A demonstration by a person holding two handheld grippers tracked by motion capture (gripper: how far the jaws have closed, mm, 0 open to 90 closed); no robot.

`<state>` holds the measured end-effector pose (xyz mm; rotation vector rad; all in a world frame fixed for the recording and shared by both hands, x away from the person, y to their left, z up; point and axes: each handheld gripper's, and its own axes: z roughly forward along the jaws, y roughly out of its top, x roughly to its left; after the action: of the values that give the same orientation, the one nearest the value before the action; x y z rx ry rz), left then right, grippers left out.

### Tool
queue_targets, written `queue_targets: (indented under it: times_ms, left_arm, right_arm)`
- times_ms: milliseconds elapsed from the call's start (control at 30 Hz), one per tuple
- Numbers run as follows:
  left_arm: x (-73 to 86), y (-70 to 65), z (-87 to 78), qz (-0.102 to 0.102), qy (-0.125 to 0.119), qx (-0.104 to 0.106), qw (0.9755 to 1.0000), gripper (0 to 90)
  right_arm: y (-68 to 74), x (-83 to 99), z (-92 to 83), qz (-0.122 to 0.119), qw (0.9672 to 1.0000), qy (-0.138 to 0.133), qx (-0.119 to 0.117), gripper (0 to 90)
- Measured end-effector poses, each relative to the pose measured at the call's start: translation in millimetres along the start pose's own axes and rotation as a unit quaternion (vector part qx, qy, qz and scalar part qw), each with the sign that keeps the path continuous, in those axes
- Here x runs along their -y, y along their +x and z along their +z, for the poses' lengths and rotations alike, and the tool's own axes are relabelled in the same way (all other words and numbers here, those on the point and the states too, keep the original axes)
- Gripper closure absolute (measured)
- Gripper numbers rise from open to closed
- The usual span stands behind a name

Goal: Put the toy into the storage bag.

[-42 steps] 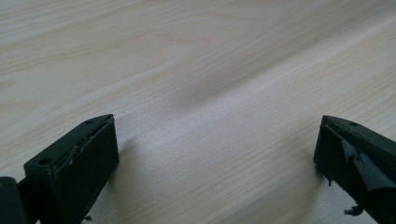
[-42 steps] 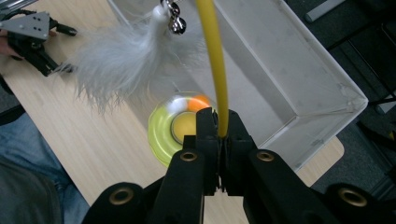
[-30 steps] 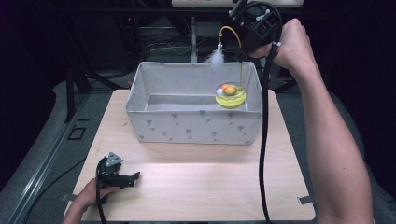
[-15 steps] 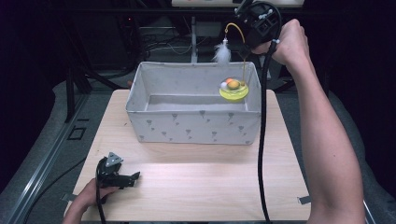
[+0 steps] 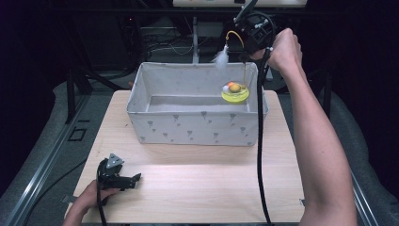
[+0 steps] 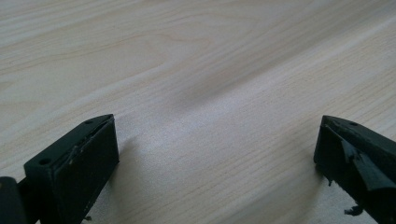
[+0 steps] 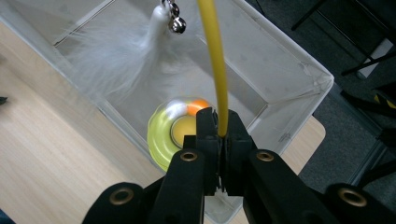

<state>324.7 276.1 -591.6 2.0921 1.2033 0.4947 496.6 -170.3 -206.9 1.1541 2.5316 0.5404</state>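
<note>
Nearest, the left gripper point(image 5: 117, 176) is rested at the worktop's point(image 5: 197, 183) front left corner, jaws released. Farther back, a yellow cat toy point(image 5: 235, 92) is held over the fabric bin's point(image 5: 197, 127) far right corner, its stalk clenched in the right gripper point(image 7: 219, 135).

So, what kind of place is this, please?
Probably a recording lab, not a home: a wooden table in a dark room, tangled cables behind it, and a cabled gripper in each hand.
</note>
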Motion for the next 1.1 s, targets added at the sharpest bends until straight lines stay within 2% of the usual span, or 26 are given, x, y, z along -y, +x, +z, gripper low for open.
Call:
queue_targets:
  times_ms: [233,633,900,1033,1100]
  left_arm:
    - [0.0,-0.2,0.1,-0.001,-0.001,0.000,1.0000,0.0]
    - [0.0,-0.2,0.1,-0.001,-0.001,0.000,1.0000,0.0]
    - [0.1,-0.2,0.1,-0.001,-0.001,0.000,1.0000,0.0]
    - [0.0,-0.2,0.1,-0.001,-0.001,0.000,1.0000,0.0]
    - [0.1,-0.2,0.1,-0.001,-0.001,0.000,1.0000,0.0]
  right_arm:
    - [-4.1,3.4,12.7,0.005,0.9999,-0.007,-0.006,88.2]
    - [-6.5,14.6,50.4,0.013,0.9998,0.001,-0.016,88.2]
    - [-9.9,22.2,63.8,0.017,0.9996,0.010,-0.021,88.1]
    - [-10.1,25.4,69.7,0.024,0.9994,0.003,-0.025,88.1]
    - [-10.3,26.1,71.8,0.020,0.9994,0.008,-0.026,88.1]
